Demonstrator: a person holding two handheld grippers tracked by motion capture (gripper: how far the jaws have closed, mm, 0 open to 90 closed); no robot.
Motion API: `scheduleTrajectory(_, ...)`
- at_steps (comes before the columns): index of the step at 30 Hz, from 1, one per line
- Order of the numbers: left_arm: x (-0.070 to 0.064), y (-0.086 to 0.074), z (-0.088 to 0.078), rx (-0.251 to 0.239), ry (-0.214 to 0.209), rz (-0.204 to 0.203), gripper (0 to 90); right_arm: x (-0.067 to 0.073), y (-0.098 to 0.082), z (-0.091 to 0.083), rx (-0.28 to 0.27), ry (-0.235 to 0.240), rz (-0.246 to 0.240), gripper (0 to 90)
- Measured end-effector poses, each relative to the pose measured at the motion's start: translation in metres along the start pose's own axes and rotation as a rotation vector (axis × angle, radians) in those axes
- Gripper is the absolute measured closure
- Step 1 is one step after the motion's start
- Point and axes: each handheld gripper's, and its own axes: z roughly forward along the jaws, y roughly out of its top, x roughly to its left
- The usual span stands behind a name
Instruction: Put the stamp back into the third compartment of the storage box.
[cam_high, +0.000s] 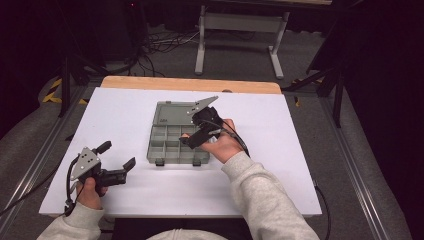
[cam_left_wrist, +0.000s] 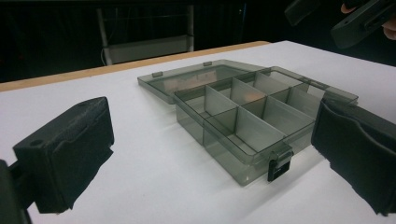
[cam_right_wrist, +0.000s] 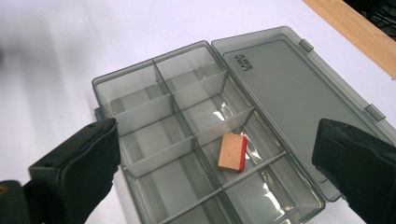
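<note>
In the right gripper view the right gripper (cam_right_wrist: 215, 172) has its two black jaws standing wide apart at the lower left and lower right of the frame, with nothing clamped between them and neither pad touching anything. Between and beyond them lies a small wooden block (cam_right_wrist: 232, 152) with one red edge, resting tilted inside a compartment of the grey translucent organiser box (cam_right_wrist: 140, 88), in the column nearest the lid. The box's lid (cam_right_wrist: 289, 93) lies flat open toward the upper right of that frame, joined along its hinge side. In the high view the right gripper (cam_high: 192, 137) hangs over the box (cam_high: 170, 147) at the centre of the frame, held by the right hand (cam_high: 223, 145). The left gripper (cam_high: 117, 157) sits in the lower left of the high view, well apart from the box, its jaws also spread and empty; in the left gripper view they frame the box (cam_left_wrist: 243, 121) from the side. Everything rests on a white tabletop (cam_high: 125, 115) with a wooden edge (cam_high: 190, 84) along the far side.
</note>
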Motion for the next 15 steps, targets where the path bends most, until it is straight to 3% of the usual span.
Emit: scheduleTrajectory(15,0.000,0.000,0.000,-0.004,-0.002,-0.002,0.2,0.008,-0.012,-0.026,-0.076,-0.009,0.010,0.0)
